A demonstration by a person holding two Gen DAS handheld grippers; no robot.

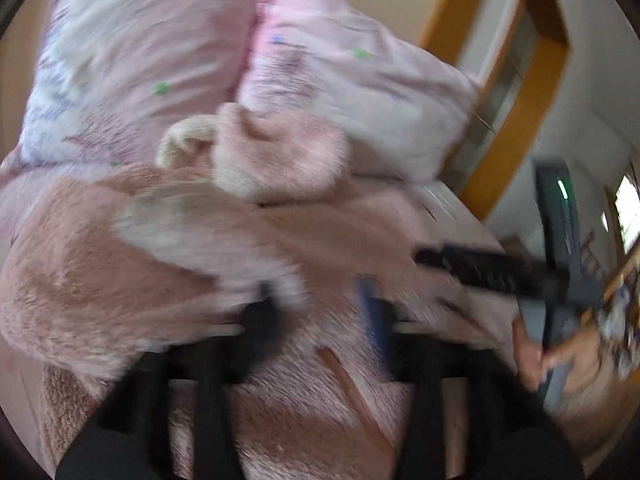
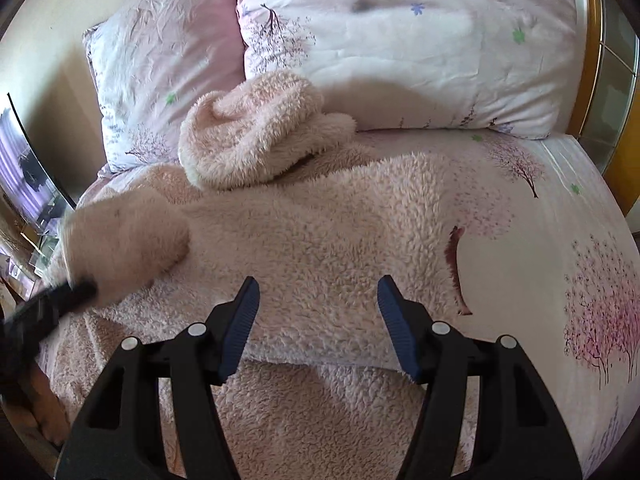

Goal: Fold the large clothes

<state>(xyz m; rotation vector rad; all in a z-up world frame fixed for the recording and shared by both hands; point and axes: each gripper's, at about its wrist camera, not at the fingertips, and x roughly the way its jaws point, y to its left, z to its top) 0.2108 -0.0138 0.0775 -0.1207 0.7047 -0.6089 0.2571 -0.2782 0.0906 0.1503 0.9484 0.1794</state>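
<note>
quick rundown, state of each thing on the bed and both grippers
fleece garment: spread flat on the bed, hood bunched up by the pillows
sleeve: folded in across the body, blurred
left gripper: at the sleeve end; grip unclear from blur
right gripper: open, over the garment, nothing between its pads
pillows: two, propped at the head of the bed
bedsheet: flat, partly covered

We see a pink garment (image 2: 320, 232) of thick, shaggy fleece, matt. Pillows (image 2: 420, 52) and bedsheet (image 2: 560, 240) are smooth, thin printed cloth (lightly creased). Right gripper (image 2: 318, 320): matt black plastic with ribbed blue pads (image 2: 242, 328). Door frame (image 1: 516, 120): glossy wood.
</note>
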